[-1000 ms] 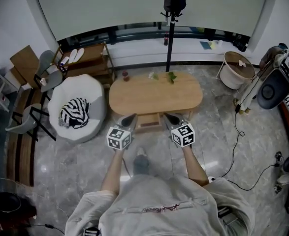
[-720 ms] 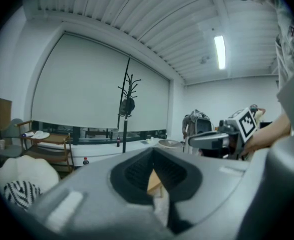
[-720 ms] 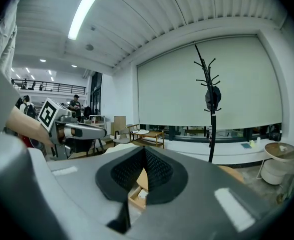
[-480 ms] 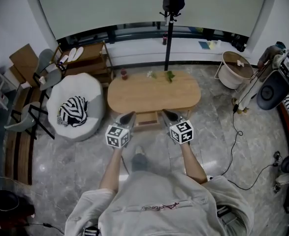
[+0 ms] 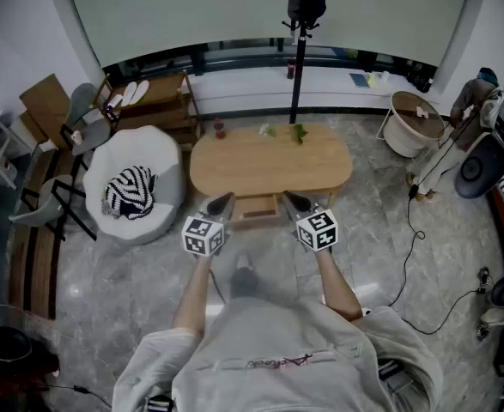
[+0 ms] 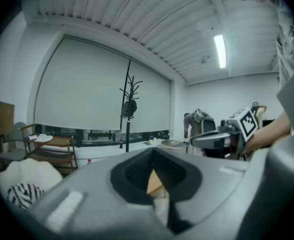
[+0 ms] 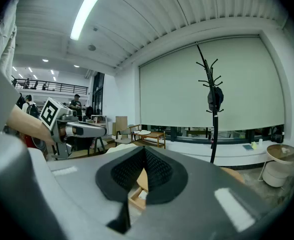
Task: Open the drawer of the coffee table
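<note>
A grey marble floor [image 5: 123,290] fills the head view, with a pale roller blind [image 5: 252,7] across 12 o'clock; an oval wooden coffee table [image 5: 269,168] stands at the centre; at the table's 9 o'clock sits a white beanbag chair [image 5: 153,166] carrying a black-and-white striped cushion [image 5: 130,194]; a low wooden shelf [image 5: 157,101] stands at 10 o'clock and a round basket table [image 5: 415,118] at 2 o'clock; a black coat stand [image 5: 298,58] rises at the table's 12 o'clock.

The drawer [image 5: 258,207] juts out a little past the table's near edge at its 6 o'clock, between the two gripper tips; whether either tip touches it cannot be told.

The left gripper [image 5: 225,200] lies just beside the drawer's 9 o'clock side, its two jaws pressed together at the tips with nothing held; the right gripper [image 5: 291,200] lies just beside the 3 o'clock side, jaws likewise closed and empty; both point towards 12 o'clock.

Two small plants [image 5: 300,133] stand on the table's far edge; a small red-capped bottle [image 5: 220,130] is at its 11 o'clock.
</note>
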The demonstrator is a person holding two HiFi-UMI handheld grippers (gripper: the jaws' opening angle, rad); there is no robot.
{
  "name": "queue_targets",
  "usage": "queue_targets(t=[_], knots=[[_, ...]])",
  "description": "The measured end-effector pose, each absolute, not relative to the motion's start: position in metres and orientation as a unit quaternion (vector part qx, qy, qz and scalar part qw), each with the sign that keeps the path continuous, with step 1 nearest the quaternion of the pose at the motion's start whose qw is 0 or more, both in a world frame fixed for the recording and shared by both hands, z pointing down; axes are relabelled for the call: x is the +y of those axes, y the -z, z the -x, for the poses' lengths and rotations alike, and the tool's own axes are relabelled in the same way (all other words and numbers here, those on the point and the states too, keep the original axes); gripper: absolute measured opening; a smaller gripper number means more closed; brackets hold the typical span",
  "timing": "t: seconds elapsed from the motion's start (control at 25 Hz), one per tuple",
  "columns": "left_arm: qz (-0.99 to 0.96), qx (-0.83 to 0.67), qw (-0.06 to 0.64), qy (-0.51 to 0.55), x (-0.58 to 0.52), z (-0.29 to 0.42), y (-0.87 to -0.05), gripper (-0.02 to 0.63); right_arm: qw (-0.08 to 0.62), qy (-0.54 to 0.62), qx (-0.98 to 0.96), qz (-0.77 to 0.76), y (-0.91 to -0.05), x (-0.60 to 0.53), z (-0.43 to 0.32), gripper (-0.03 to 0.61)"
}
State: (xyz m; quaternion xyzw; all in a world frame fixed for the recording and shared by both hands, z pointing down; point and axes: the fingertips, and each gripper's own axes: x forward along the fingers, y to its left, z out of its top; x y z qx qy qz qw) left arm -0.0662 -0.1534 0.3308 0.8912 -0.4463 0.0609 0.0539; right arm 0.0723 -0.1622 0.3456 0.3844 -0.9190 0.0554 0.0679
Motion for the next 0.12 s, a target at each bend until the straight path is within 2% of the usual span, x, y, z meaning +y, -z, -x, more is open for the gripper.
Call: queue_targets(t=[0.12], knots=[[-0.891, -0.446, 0.053, -0.062, -0.1555, 0.0643, -0.3305, 0.000, 0.068, -0.056, -0.919, -0.385, -0.3474, -0.1637, -0.0749, 0.003]])
